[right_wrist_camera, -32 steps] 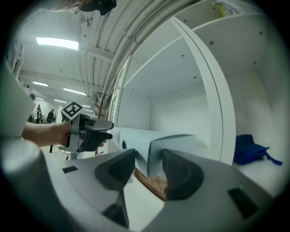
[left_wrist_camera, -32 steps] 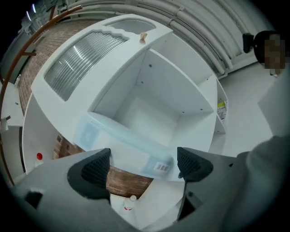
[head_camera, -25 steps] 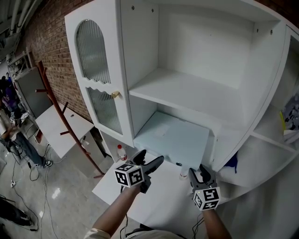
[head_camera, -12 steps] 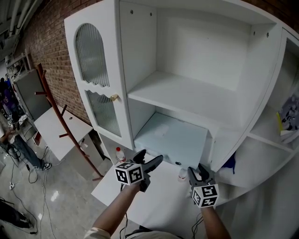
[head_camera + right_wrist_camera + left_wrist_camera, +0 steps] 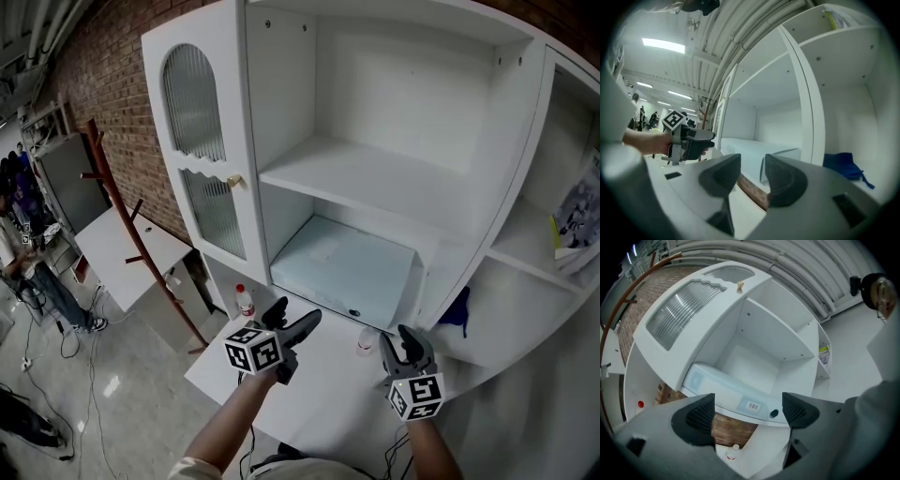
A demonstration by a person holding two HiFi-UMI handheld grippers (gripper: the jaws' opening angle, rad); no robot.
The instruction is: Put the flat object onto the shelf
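Observation:
The flat object (image 5: 342, 272) is a wide pale-blue slab lying in the lower compartment of the white cabinet (image 5: 281, 112); its front edge sticks out a little. It also shows in the left gripper view as the flat object (image 5: 736, 390) and in the right gripper view as the flat object (image 5: 745, 150). My left gripper (image 5: 298, 314) hovers in front of it, open and empty, as the left gripper (image 5: 747, 411) shows. My right gripper (image 5: 398, 339) is lower right of the slab. The right gripper's (image 5: 752, 176) jaws are closing with nothing between them.
A red-capped bottle (image 5: 244, 300) and a small bottle (image 5: 365, 342) stand on the white table (image 5: 328, 403) below the cabinet. A blue cloth (image 5: 459, 309) lies in the right-hand compartment, printed paper (image 5: 574, 216) above it. A ribbed glass door (image 5: 192, 141) and a red coat stand (image 5: 122, 225) are at left.
The head view has shifted slightly. Both grippers stay in front of the lower compartment and the flat object lies where it was.

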